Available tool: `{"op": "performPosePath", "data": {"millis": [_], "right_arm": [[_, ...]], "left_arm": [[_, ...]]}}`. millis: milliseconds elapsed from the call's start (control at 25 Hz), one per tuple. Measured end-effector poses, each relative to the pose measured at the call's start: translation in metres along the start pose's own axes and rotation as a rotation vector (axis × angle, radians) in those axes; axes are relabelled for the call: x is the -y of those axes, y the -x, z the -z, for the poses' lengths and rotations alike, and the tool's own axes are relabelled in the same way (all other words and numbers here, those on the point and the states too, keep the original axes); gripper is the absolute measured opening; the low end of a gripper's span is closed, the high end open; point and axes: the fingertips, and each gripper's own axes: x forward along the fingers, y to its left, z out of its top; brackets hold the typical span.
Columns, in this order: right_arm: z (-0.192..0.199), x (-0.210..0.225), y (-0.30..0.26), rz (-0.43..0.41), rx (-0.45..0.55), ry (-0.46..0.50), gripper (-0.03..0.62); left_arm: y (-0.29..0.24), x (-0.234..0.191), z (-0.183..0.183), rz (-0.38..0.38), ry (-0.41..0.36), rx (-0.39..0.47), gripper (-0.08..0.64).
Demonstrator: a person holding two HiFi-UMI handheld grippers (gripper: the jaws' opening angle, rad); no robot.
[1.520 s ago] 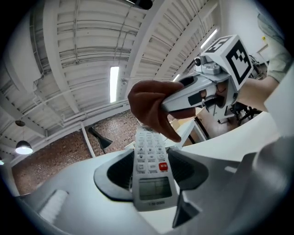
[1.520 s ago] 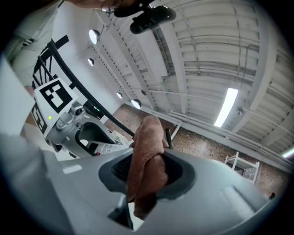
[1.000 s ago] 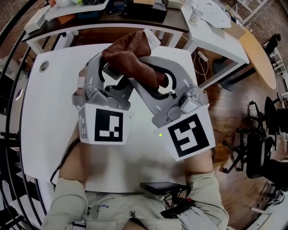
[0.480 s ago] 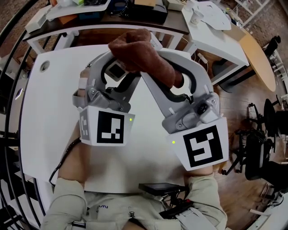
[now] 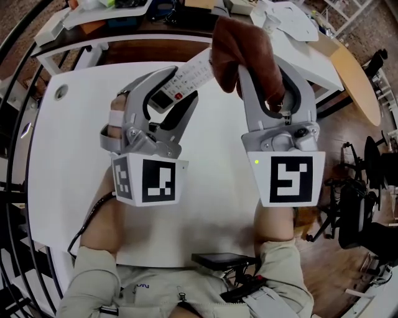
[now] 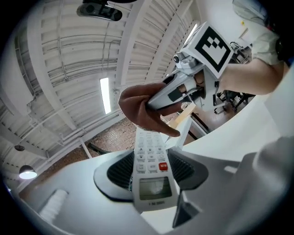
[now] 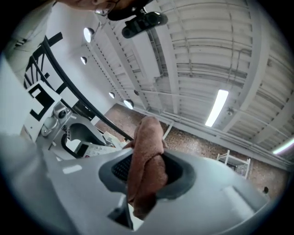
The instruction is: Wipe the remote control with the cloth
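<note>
My left gripper (image 5: 177,87) is shut on the display end of a white remote control (image 5: 186,77), holding it level above the white table (image 5: 68,155). In the left gripper view the remote (image 6: 154,170) lies between the jaws, buttons up, with a red button showing. To its right, my right gripper (image 5: 266,65) is shut on a bunched brown cloth (image 5: 242,49). The cloth (image 6: 140,110) overlaps the remote's far end. Seen from the right gripper view, the cloth (image 7: 147,160) hangs out of the pads and the left gripper (image 7: 73,133) sits at the left.
A black device (image 5: 221,259) lies at the table's near edge by the person's lap. Cluttered desks (image 5: 155,12) stand beyond the table. A second white table (image 5: 298,56) and a round wooden top (image 5: 357,74) are at the right, above wooden floor.
The right gripper has carried the cloth right and upward, off the remote's middle to its far end. The remote's buttons now show. The left gripper has stayed in place.
</note>
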Motion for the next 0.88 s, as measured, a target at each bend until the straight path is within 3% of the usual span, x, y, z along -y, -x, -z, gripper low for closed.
{"op": "performPosePath", "data": {"millis": [360, 880], "right_arm": [[0.009, -0.016, -0.01, -0.045, -0.024, 0.004, 0.103], [0.014, -0.077, -0.01, -0.266, -0.087, 0.114, 0.103]], "left_arm": [[-0.001, 0.004, -0.001, -0.01, -0.069, -0.009, 0.242], [-0.001, 0.002, 0.004, -0.021, -0.086, -0.026, 0.244]]}}
